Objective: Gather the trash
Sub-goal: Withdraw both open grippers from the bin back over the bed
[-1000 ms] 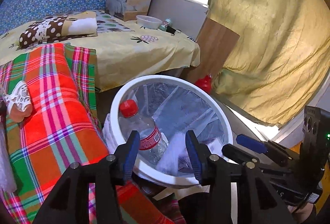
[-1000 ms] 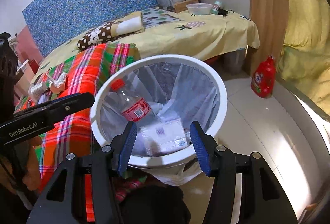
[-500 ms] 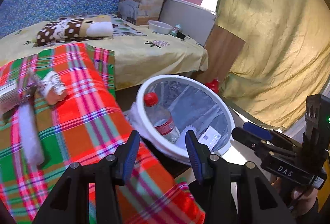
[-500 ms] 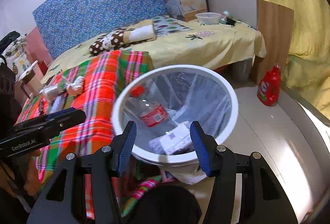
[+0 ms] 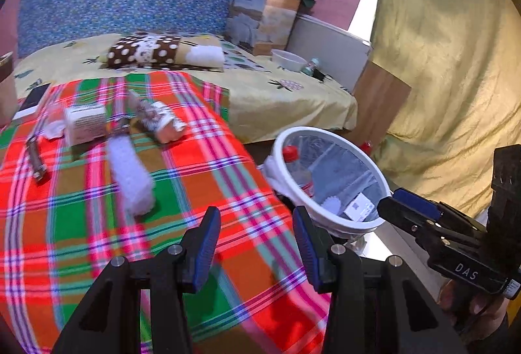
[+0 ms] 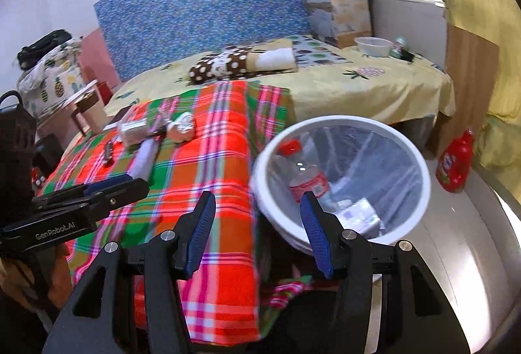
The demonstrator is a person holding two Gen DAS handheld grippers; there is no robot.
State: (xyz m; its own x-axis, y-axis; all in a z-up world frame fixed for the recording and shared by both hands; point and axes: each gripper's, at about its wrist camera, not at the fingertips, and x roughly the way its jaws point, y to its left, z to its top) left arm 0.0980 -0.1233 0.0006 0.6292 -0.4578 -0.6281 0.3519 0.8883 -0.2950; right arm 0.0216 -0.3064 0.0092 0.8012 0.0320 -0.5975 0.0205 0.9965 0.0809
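A white bin (image 5: 384,188) (image 6: 420,165) with a clear liner stands on the floor beside the bed; inside lie a red-capped water bottle (image 6: 302,175) (image 5: 298,170) and a white packet (image 6: 358,214) (image 5: 358,205). On the plaid blanket (image 5: 202,178) (image 6: 221,158) lie a white fluffy roll (image 5: 130,178) (image 6: 145,158), a small white box (image 5: 85,123) (image 6: 132,131), a crumpled wrapper (image 5: 162,122) (image 6: 180,127) and a dark thin strip (image 5: 35,158). My left gripper (image 5: 255,243) hangs open and empty over the blanket. My right gripper (image 6: 257,228) is open and empty, straddling the blanket's edge and the bin's rim.
A spotted pillow (image 5: 156,52), a cardboard box (image 5: 263,18), a white bowl (image 5: 288,59) and a small bottle (image 5: 311,64) sit farther back on the yellow sheet. A red detergent bottle (image 6: 456,162) stands on the floor by a wooden board (image 6: 469,93). A curtain (image 5: 456,61) hangs on the right.
Both grippers have swung left, away from the bin and toward the blanket. The bin has shifted to the right in both views and the litter on the blanket has come into sight.
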